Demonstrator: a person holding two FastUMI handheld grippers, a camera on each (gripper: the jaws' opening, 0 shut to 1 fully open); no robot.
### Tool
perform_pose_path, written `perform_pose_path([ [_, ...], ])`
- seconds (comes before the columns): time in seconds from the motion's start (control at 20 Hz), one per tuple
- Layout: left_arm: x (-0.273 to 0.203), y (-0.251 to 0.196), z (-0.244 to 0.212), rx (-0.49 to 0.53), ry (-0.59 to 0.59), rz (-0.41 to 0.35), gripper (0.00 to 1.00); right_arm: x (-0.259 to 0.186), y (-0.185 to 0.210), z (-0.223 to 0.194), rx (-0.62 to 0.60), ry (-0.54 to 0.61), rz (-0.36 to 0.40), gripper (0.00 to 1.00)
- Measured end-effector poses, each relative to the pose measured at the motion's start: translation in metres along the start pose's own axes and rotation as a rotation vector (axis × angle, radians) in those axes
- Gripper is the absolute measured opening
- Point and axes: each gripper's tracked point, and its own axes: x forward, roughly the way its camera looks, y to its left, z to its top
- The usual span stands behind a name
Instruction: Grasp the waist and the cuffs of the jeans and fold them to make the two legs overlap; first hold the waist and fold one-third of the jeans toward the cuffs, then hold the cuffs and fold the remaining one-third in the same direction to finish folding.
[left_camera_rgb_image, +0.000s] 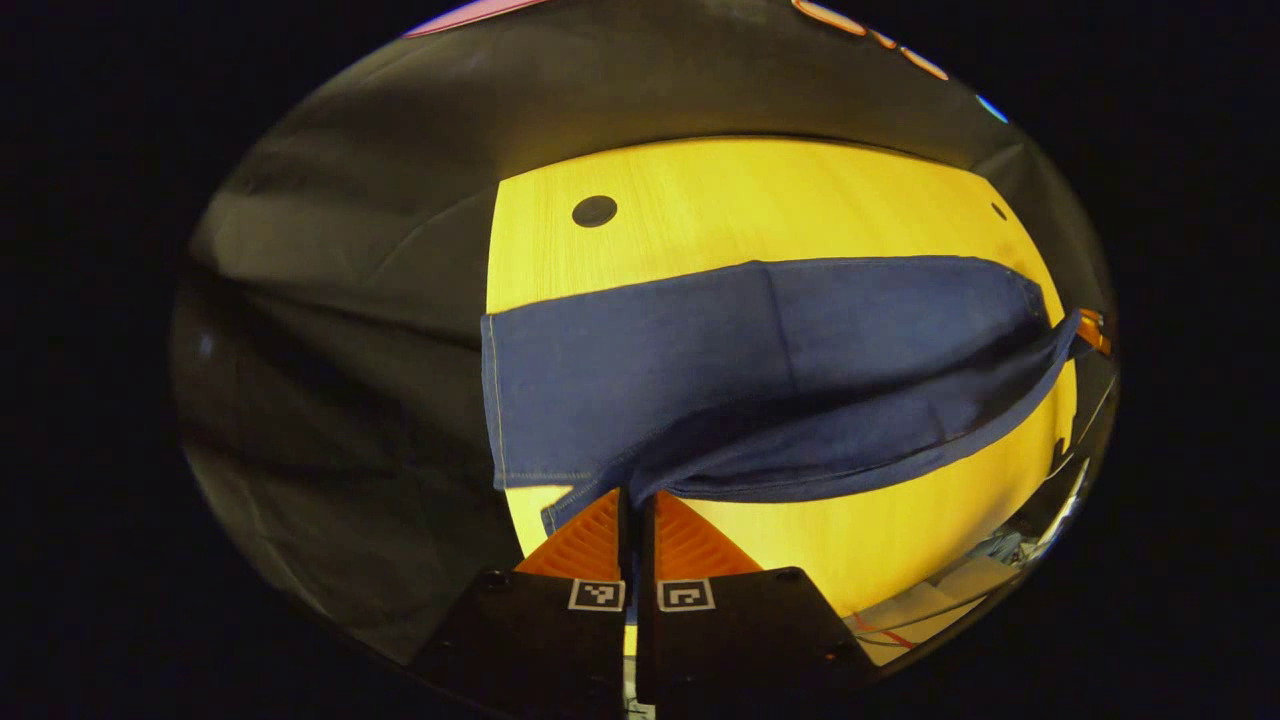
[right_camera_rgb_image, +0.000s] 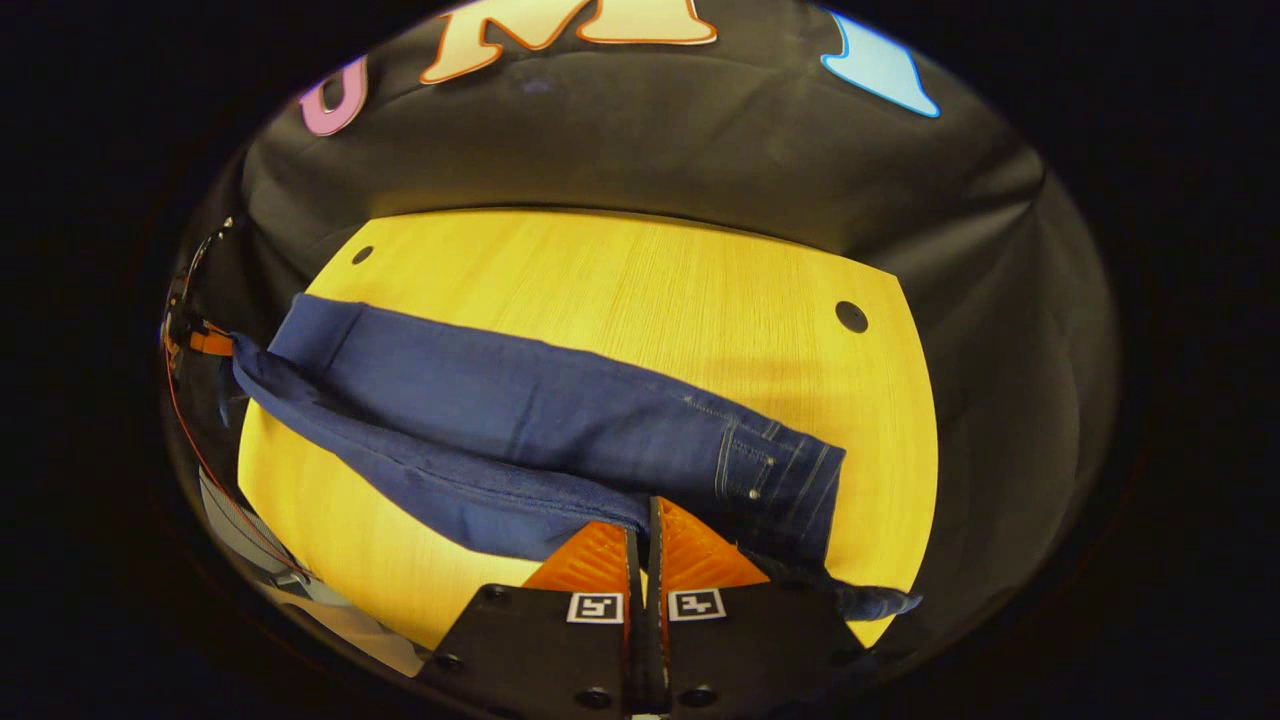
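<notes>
Left gripper view: left gripper (left_camera_rgb_image: 636, 500) pinches the jeans (left_camera_rgb_image: 760, 370) at a cuff just ahead; right gripper (right_camera_rgb_image: 645, 520) pinches the waist. Legs are nearly overlapped on the table (right_camera_rgb_image: 640, 290); both third-folds remain.

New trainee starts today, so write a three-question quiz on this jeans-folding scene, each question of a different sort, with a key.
1. True or false: the dark blue denim jeans lie on a yellow wooden table.
2. Multiple choice: the left hand-held gripper is A) open above the table, B) shut on the jeans near the cuff end, C) resting on the black cloth wall.
3. Fill in: in the right gripper view, the right hand-held gripper pinches the jeans near the ____ end, beside the stitched pocket.

Key: 1 true; 2 B; 3 waist.
</notes>
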Motion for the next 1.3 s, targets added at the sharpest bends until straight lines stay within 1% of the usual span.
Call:
perform_pose_path([
  [0.15,0.027,0.006,0.018,0.088,0.054,0.043,0.00,0.043,0.004,0.011,0.017,0.036,-0.005,0.00],
  [0.25,0.039,0.007,0.031,0.123,0.080,0.064,0.00,0.071,0.005,0.010,0.029,0.064,-0.006,0.07],
  [0.3,0.046,0.009,0.036,0.137,0.088,0.073,0.00,0.083,0.004,0.010,0.038,0.073,-0.011,0.02],
  [0.35,0.057,0.011,0.038,0.146,0.092,0.080,0.00,0.093,0.004,0.011,0.049,0.079,-0.017,0.02],
  [0.45,0.070,0.014,0.044,0.163,0.102,0.097,0.00,0.105,0.007,0.013,0.060,0.078,-0.026,0.02],
  [0.5,0.073,0.015,0.045,0.168,0.107,0.106,0.01,0.107,0.006,0.013,0.055,0.071,-0.032,0.00],
  [0.55,0.076,0.017,0.049,0.177,0.103,0.118,0.04,0.108,0.006,0.013,0.052,0.066,-0.033,0.02],
  [0.6,0.078,0.020,0.052,0.189,0.099,0.129,0.05,0.108,0.006,0.014,0.054,0.062,-0.032,0.02],
  [0.65,0.077,0.025,0.055,0.201,0.092,0.152,0.14,0.108,0.005,0.015,0.061,0.059,-0.030,0.03],
  [0.7,0.076,0.035,0.060,0.220,0.074,0.189,0.35,0.109,0.003,0.017,0.072,0.054,-0.028,0.04],
  [0.75,0.075,0.043,0.067,0.233,0.052,0.222,0.57,0.108,0.003,0.017,0.081,0.053,-0.022,0.11],
  [0.8,0.073,0.051,0.073,0.246,0.035,0.256,0.78,0.106,0.003,0.019,0.085,0.042,-0.021,0.12],
  [0.85,0.069,0.056,0.075,0.261,0.032,0.283,1.00,0.105,0.002,0.021,0.080,0.034,-0.023,0.18],
  [0.9,0.064,0.061,0.081,0.276,0.013,0.306,1.00,0.105,-0.002,0.024,0.071,0.016,-0.031,0.15],
  [0.95,0.060,0.065,0.088,0.287,-0.012,0.329,0.96,0.104,-0.009,0.026,0.064,-0.004,-0.048,0.34],
  [1.05,0.047,0.072,0.098,0.270,-0.064,0.364,0.95,0.099,-0.015,0.040,0.095,-0.071,-0.052,0.71],
  [1.15,0.037,0.070,0.109,0.215,-0.154,0.378,0.95,0.079,-0.028,0.059,0.169,-0.172,-0.047,0.85],
  [1.25,0.026,0.066,0.118,0.161,-0.257,0.363,0.95,0.052,-0.046,0.072,0.256,-0.260,-0.046,1.00],
  [1.3,0.018,0.059,0.123,0.116,-0.296,0.342,0.95,0.039,-0.059,0.072,0.286,-0.282,-0.055,1.00],
])
